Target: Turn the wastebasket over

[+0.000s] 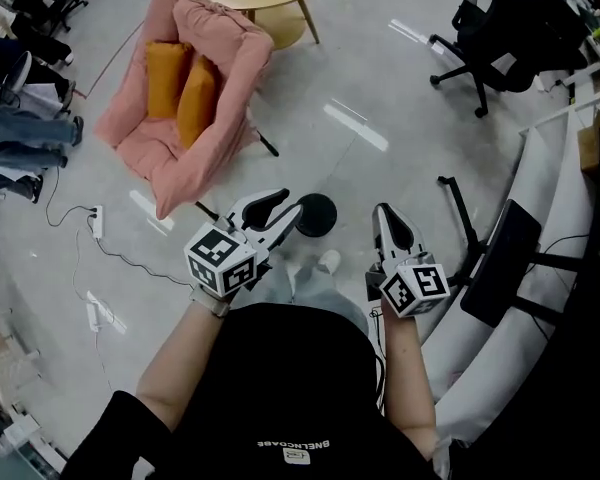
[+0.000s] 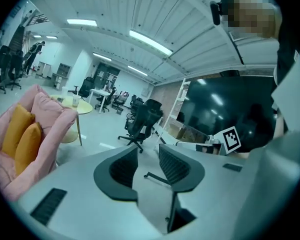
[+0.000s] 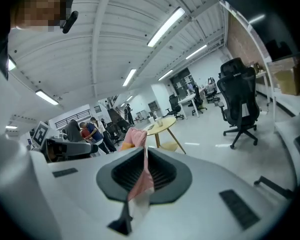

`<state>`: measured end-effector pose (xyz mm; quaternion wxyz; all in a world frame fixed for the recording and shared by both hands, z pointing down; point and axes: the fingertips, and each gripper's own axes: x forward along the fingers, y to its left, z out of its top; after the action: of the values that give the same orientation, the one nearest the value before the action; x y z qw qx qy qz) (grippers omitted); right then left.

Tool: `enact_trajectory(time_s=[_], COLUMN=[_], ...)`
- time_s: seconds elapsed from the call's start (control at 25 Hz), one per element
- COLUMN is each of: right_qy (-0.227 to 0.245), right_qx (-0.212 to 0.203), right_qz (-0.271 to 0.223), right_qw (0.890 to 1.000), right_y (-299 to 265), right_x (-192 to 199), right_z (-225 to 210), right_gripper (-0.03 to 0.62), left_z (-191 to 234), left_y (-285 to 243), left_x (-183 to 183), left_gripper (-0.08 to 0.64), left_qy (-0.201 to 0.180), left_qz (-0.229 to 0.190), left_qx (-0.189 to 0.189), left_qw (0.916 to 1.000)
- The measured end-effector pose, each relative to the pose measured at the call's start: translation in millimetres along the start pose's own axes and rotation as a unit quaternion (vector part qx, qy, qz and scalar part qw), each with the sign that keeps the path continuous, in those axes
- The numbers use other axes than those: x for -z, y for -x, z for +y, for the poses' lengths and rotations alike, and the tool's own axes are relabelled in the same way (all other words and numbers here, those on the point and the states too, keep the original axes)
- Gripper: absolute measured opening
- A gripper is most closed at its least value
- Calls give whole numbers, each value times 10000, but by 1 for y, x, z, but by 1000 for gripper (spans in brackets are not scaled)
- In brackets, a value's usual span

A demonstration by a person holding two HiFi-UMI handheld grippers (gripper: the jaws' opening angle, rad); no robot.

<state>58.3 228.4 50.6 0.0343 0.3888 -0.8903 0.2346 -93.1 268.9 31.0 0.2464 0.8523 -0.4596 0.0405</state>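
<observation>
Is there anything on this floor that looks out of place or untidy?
Yes, mildly. A white power strip and its cable lie loose across the open floor left of the person, a possible trip risk. The black wastebasket stands alone mid-floor just ahead of them. Nothing looks spilled or broken.

No text can be read; white lettering [image 1: 293, 445] on the black shirt [image 1: 280, 378] is too small.

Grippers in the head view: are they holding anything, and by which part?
Nothing is held. The left gripper has its jaws apart and empty; the right gripper has them shut on nothing. The black wastebasket sits ungripped on the floor.
</observation>
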Motion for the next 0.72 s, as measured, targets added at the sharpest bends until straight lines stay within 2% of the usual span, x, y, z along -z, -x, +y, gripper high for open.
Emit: enact_trajectory(time_s=[0.24, 0.4, 0.52, 0.72], right_qy=[-114, -156, -194, -345], right_qx=[126, 342, 491, 768], right_qz=[414, 695, 939, 1426], right_qw=[9990, 9969, 9942, 9862], right_y=[-29, -48, -67, -91], right_x=[23, 44, 64, 112], right_z=[-10, -20, -32, -53], right_gripper=[18, 36, 63, 83], left_z=[38, 69, 93, 124], left_y=[-1, -10, -22, -43], left_x=[21, 48, 72, 133], left_gripper=[161, 167, 179, 189], left_qy=[291, 543, 728, 1044], left_qz=[230, 588, 904, 1459], left_qx=[-127, 7, 184, 413], left_qw=[9992, 9968, 9931, 9829])
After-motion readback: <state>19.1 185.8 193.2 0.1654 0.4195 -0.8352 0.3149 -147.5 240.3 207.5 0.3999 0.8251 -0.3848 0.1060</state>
